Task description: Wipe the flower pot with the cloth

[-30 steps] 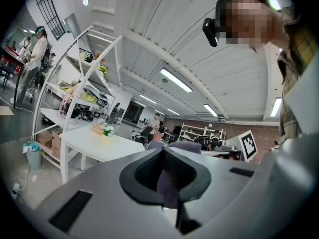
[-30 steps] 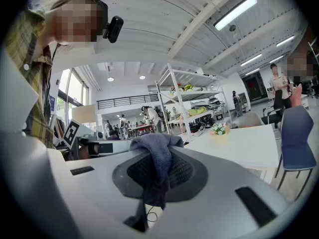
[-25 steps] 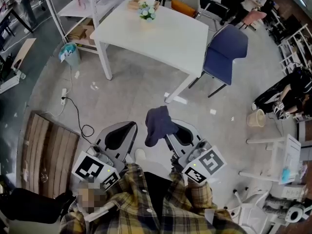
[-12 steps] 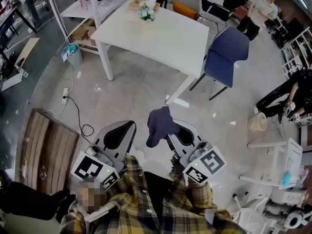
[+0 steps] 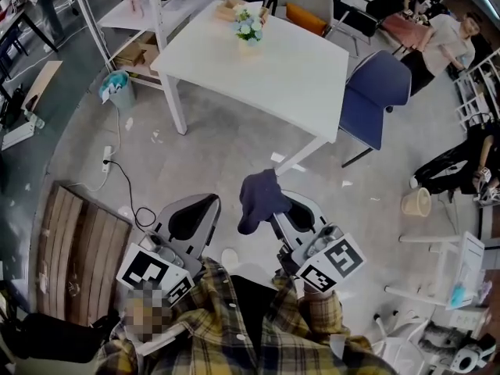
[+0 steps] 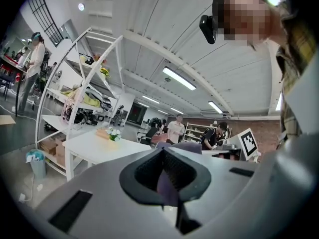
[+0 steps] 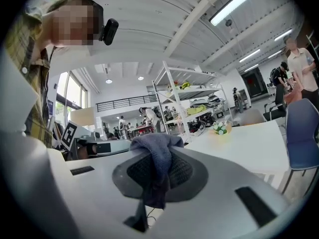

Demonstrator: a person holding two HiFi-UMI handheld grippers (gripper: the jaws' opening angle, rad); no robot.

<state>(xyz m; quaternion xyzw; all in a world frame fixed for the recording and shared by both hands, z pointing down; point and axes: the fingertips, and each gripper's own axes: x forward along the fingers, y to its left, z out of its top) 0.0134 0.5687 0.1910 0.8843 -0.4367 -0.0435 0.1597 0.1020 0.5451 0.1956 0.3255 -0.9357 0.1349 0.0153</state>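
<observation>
The flower pot (image 5: pixel 248 30) with pale flowers stands near the far edge of the white table (image 5: pixel 266 76), well ahead of both grippers. It also shows as a small flower pot (image 6: pixel 113 135) in the left gripper view and a small flower pot (image 7: pixel 220 128) in the right gripper view. My right gripper (image 5: pixel 272 209) is shut on a dark blue cloth (image 5: pixel 259 198), which drapes over the jaws as a bunched cloth (image 7: pixel 157 166). My left gripper (image 5: pixel 209 203) is shut and holds nothing. Both point level toward the table.
A blue chair (image 5: pixel 376 92) stands at the table's right side. A white shelf unit (image 5: pixel 133 6) and a bin (image 5: pixel 116 88) are to the left. A cable (image 5: pixel 117 174) and a slatted wooden board (image 5: pixel 78 248) lie on the floor. People (image 5: pixel 445 37) are at the back right.
The table and the flower pot have come a little nearer and shifted right in the head view. Both grippers keep their pose, with the cloth still held in the right one.
</observation>
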